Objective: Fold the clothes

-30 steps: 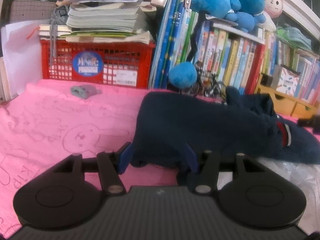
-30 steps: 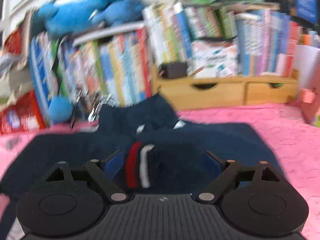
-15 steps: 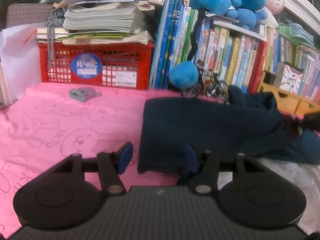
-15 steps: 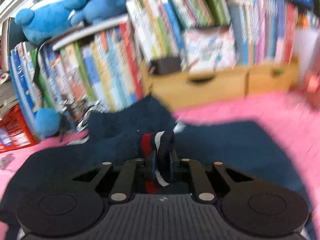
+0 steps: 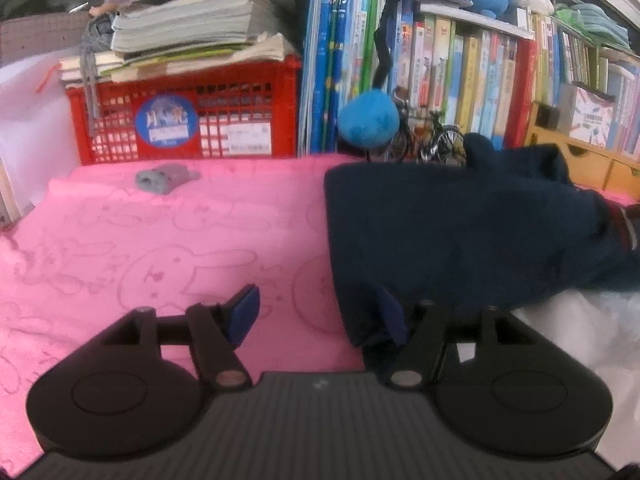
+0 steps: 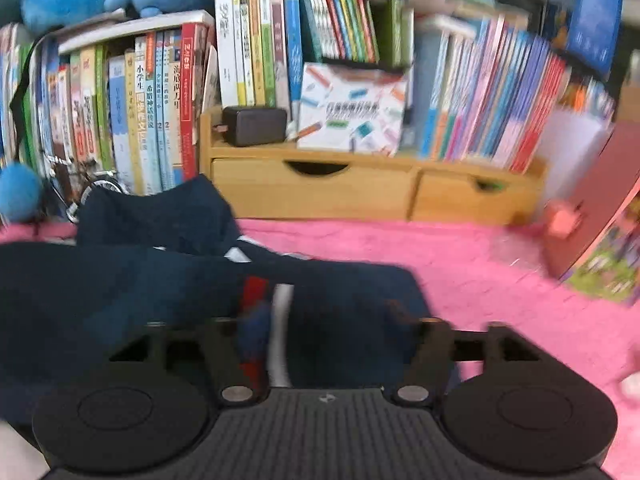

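Observation:
A navy garment (image 5: 460,232) lies folded across a pink blanket (image 5: 160,240). My left gripper (image 5: 318,314) sits at its near left corner. Its jaws are opening; the corner rests against the right pad (image 5: 390,316), and the left pad stands apart over the blanket. In the right wrist view the same garment (image 6: 120,288) fills the left and middle. Its red and white striped cuff (image 6: 276,300) lies on the navy cloth between the jaws of my right gripper (image 6: 328,320). Those jaws are opening and blurred, and they do not press on the cuff.
A red crate (image 5: 180,120) under stacked books stands behind the blanket, with a small grey thing (image 5: 164,176) in front of it. Rows of books, a blue plush ball (image 5: 368,120), a model bicycle (image 5: 428,140) and a wooden drawer box (image 6: 360,188) line the back. White sheet (image 5: 580,320) shows near right.
The right gripper was open over the cuff, shut on it and carried it leftward, and now stands open with the cuff lying between its jaws. The left jaws have widened a little at the garment's corner.

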